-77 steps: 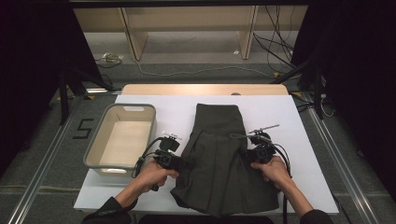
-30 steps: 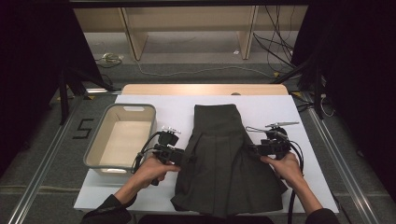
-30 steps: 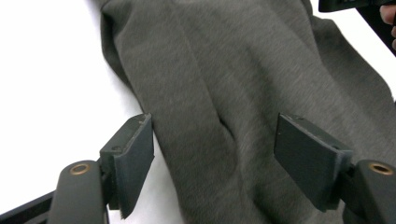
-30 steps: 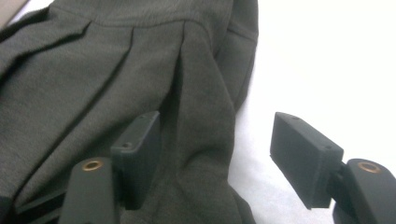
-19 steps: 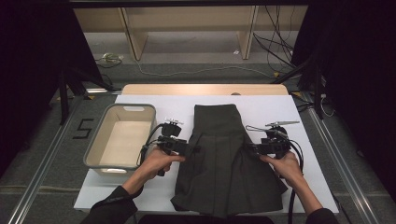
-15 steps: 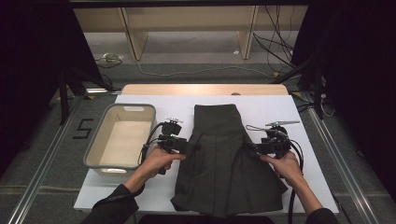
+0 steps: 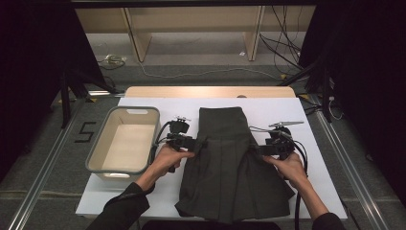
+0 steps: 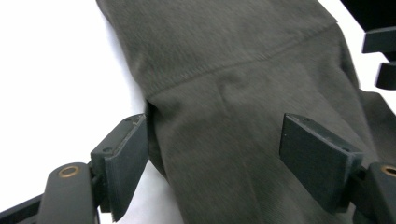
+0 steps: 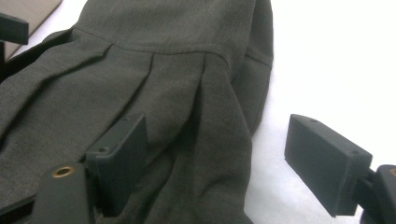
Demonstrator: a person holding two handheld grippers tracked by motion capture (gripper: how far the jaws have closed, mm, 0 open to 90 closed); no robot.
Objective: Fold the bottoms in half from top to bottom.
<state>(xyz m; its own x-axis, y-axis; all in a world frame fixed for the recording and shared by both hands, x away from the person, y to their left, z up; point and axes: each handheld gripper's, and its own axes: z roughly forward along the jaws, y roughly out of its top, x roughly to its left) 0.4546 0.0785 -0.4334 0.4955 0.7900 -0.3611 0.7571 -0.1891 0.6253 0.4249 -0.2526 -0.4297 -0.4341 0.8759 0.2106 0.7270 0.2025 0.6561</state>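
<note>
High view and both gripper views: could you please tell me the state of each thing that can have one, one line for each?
Skirt: lying flat on the white sheet, partly folded, pleats showing.
Bin: upright, empty.
Left claw: open, jaws just opening, skirt edge between them, pads not pressing.
Right claw: open, jaws just opening, skirt fold between them, not gripped.
</note>
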